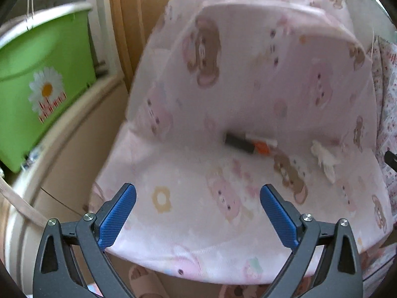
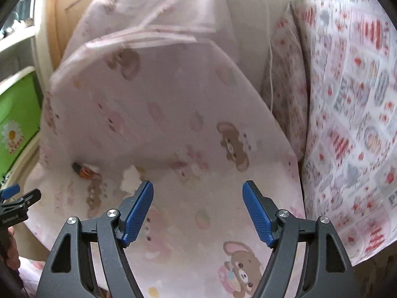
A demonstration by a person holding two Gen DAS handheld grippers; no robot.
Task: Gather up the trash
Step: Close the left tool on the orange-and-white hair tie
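pink bear-print bedsheet (image 1: 223, 87) carries the trash: a dark wrapper with an orange end (image 1: 248, 144) and, near it, a crumpled white tissue (image 1: 325, 159), both uncollected. left gripper (image 1: 198, 198) and right gripper (image 2: 197, 196) hover released, grasping nothing; green daisy bin (image 1: 37, 74) waits beside the bed.

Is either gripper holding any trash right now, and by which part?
Nothing is held. The left gripper and right gripper are both open above the pink bedding.

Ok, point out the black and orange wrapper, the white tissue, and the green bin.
wrapper (image 1: 249, 144), left wrist view, its dark middle
tissue (image 1: 323, 159), left wrist view, centre of the wad
bin (image 1: 37, 74), left wrist view, front wall
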